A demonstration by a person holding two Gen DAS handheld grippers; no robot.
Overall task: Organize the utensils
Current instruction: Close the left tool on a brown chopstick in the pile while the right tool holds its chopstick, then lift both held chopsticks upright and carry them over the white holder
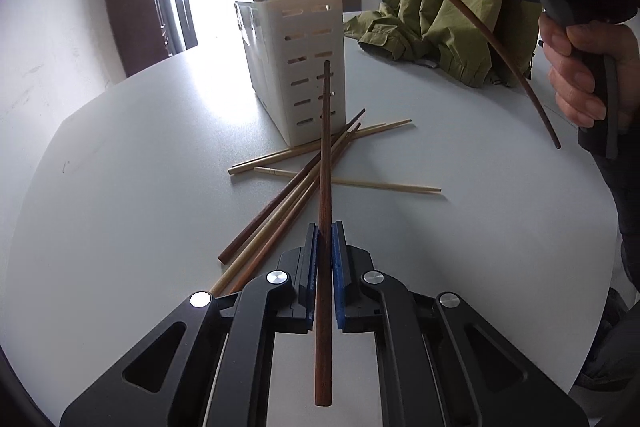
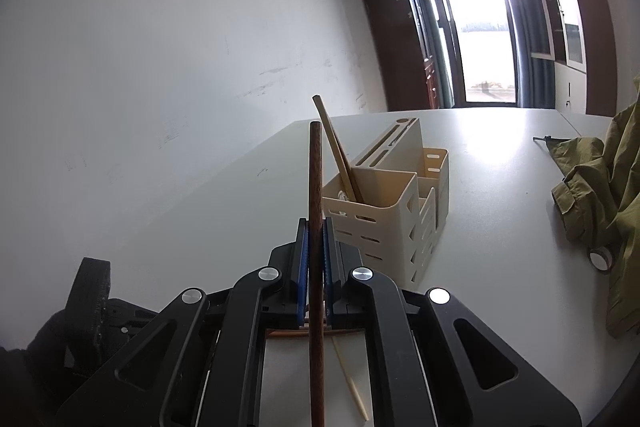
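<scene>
Holder sits ahead and slightly right of right gripper, nearer than left gripper below; each pinches a dark chopstick lengthwise, loose chopsticks on table at its base.

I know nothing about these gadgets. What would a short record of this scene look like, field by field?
Setting: white table in a room
Left gripper: shut on a dark brown chopstick
Right gripper: shut on another dark chopstick
Holder: cream slotted utensil caddy, upright, with a few chopsticks standing in one compartment
Loose items: pile of dark and pale chopsticks on the table in front of the caddy
Other: olive-green jacket lying on the table beyond
</scene>
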